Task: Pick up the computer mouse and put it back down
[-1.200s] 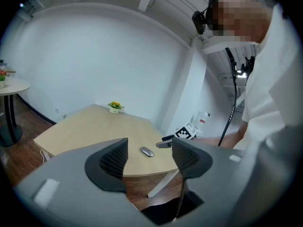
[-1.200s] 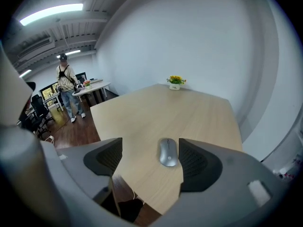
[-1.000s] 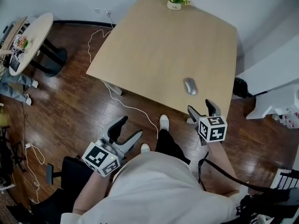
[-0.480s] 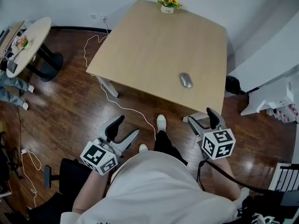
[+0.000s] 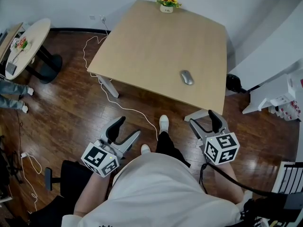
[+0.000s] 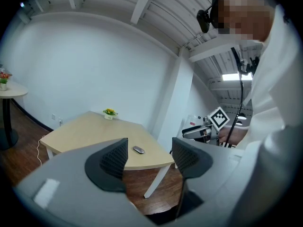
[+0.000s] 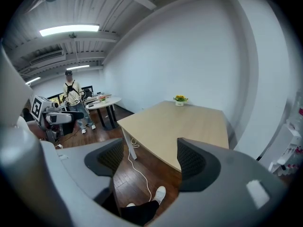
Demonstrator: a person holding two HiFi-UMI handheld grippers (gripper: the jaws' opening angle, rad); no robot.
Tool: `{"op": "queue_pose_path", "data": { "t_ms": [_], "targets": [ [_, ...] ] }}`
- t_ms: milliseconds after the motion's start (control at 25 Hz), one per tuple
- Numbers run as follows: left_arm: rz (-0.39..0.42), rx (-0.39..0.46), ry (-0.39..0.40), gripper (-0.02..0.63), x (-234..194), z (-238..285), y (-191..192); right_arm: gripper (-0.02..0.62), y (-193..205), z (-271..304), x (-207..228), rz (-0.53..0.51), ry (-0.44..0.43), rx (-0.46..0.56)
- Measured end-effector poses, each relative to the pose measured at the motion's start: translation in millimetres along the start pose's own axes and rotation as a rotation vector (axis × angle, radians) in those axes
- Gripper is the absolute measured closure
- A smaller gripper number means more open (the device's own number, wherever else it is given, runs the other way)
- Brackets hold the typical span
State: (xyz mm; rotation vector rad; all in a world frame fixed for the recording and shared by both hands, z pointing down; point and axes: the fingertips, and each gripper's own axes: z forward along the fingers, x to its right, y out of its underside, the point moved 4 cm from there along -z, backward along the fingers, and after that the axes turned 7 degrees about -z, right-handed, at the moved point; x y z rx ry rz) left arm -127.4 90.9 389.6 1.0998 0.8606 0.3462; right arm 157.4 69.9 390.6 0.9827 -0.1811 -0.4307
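Observation:
A grey computer mouse (image 5: pixel 187 77) lies on the light wooden table (image 5: pixel 151 46) near its right front edge; it also shows small in the left gripper view, the mouse (image 6: pixel 138 150) past the jaws. My left gripper (image 5: pixel 127 128) is open and empty, held low over the floor, well short of the table. My right gripper (image 5: pixel 204 120) is open and empty too, below the table's front right corner, clear of the mouse. In the right gripper view the table (image 7: pixel 189 122) lies ahead and the mouse is not visible.
A small pot of yellow flowers (image 5: pixel 166 4) stands at the table's far edge. A white cable (image 5: pixel 113 96) trails over the wooden floor. A round side table (image 5: pixel 29 40) is at far left, white furniture (image 5: pixel 270 56) at right. A person (image 7: pixel 72 98) stands in the distance.
The head view has shifted so the table and mouse sit a little higher and further left. The right gripper has dropped back from the table edge. The left gripper has hardly moved.

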Motion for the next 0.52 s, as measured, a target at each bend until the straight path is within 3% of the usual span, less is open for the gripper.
{"op": "queue_pose_path", "data": {
  "t_ms": [520],
  "targets": [
    [-0.006,0.018,-0.016,0.341,2.3,-17.1,7.2,0.238,-2.0,-8.4,-14.0,-0.020,-0.011,0.008]
  ]
}}
